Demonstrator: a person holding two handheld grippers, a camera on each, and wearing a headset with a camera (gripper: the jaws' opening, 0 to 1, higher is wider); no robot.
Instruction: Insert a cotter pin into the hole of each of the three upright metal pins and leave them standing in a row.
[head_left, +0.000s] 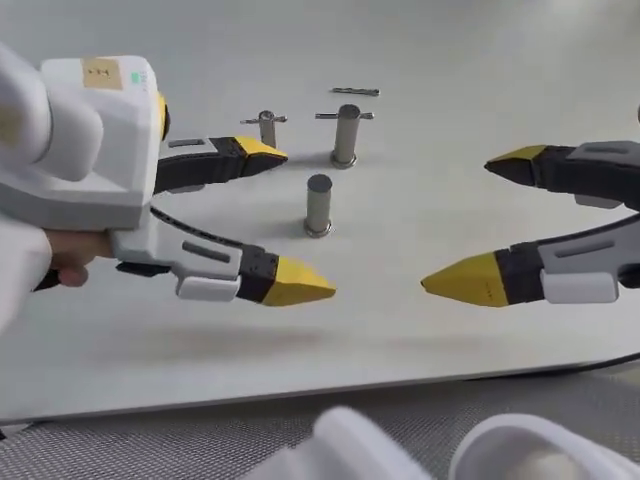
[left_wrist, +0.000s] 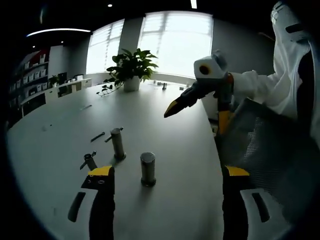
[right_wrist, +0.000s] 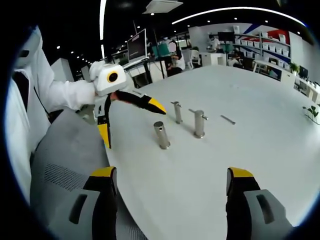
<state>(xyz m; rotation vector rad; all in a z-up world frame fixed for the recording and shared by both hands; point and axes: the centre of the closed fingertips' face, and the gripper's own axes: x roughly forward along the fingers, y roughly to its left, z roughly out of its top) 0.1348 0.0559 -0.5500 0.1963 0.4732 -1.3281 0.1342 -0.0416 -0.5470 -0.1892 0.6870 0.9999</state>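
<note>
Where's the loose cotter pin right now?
In the head view the loose cotter pin lies flat on the table, just beyond the right-hand upright pin, which already has a cotter pin through it.

Three metal pins (head_left: 319, 205), three cotter pins (head_left: 355, 92), two grippers

I count three metal pins standing on one table (head_left: 480, 90): one near, two farther back. I count three cotter pins too: two through the far pair's holes, one lying loose. I hold two grippers, my left gripper (head_left: 309, 223) and my right gripper (head_left: 455, 224), each with two yellow-tipped jaws
</note>
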